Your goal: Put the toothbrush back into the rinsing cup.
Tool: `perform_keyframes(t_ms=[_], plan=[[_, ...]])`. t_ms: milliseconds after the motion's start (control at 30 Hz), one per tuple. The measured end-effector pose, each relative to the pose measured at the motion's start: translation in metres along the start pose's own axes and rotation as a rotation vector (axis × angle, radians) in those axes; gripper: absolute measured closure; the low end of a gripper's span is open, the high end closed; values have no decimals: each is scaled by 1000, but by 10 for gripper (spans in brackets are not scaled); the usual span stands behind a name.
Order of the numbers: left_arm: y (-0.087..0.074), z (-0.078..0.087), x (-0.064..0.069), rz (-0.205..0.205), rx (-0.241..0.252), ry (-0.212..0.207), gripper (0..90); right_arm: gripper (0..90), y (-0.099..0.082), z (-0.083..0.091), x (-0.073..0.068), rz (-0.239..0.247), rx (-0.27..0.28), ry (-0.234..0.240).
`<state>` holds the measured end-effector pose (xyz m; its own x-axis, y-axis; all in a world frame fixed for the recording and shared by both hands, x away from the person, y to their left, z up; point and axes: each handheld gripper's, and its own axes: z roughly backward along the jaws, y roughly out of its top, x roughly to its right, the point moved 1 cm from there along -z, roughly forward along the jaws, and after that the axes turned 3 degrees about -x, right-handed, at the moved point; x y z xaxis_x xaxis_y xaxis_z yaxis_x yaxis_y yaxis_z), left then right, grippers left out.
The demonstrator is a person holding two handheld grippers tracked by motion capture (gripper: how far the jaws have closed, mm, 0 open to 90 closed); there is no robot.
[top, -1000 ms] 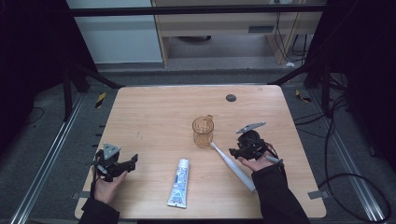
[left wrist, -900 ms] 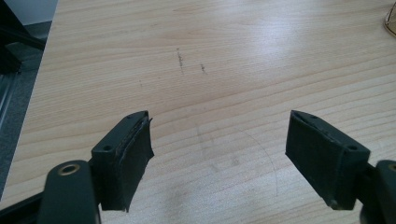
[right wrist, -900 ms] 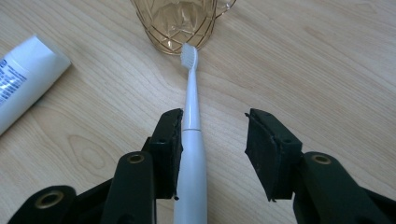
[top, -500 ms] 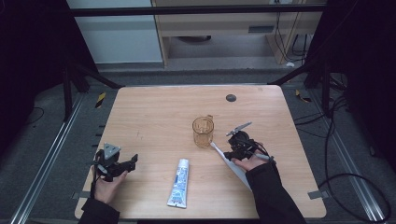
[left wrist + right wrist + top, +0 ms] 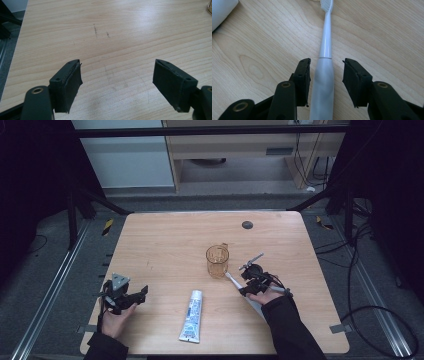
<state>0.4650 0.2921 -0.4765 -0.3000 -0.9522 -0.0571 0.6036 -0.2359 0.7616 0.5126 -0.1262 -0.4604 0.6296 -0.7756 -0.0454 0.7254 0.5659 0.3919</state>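
at the worktop's [image 5: 165,240] near-left corner, the left hand-held gripper [image 5: 131,296] rests with its jaws spread wide and nothing between them, bare wood ahead of it in the left gripper view. a toothpaste tube [image 5: 192,316] lies toward the near edge at the middle, its cap end pointing away from the person; the print on it is too small to read. behind it stands an amber cup [image 5: 217,261], and whether it holds anything cannot be made out. just to the right of the cup, the toothbrush [image 5: 324,50] lies flat on the wood, bristle head close by the cup's base and handle running back toward the near-right corner. the right hand-held gripper [image 5: 325,80] straddles that handle, jaws part-open with a gap on either side and not pressing on it yet.

to take the brush cleanly, the gripper should, by the look of it, settle until both pads sit level with the thick grey part of the handle, centred, then close squarely so the round handle does not roll or squirt out sideways. the handle's tail is hidden under the person's right hand in the high view, and the bristle head is cut off by the top edge of the right gripper view.
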Motion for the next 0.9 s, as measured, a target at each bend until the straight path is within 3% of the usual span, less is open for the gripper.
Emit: perform_keyframes(t_ms=[900], plan=[[0, 0, 0, 0, -6, -3, 221, 611, -7, -15, -2, 5, -73, 14]])
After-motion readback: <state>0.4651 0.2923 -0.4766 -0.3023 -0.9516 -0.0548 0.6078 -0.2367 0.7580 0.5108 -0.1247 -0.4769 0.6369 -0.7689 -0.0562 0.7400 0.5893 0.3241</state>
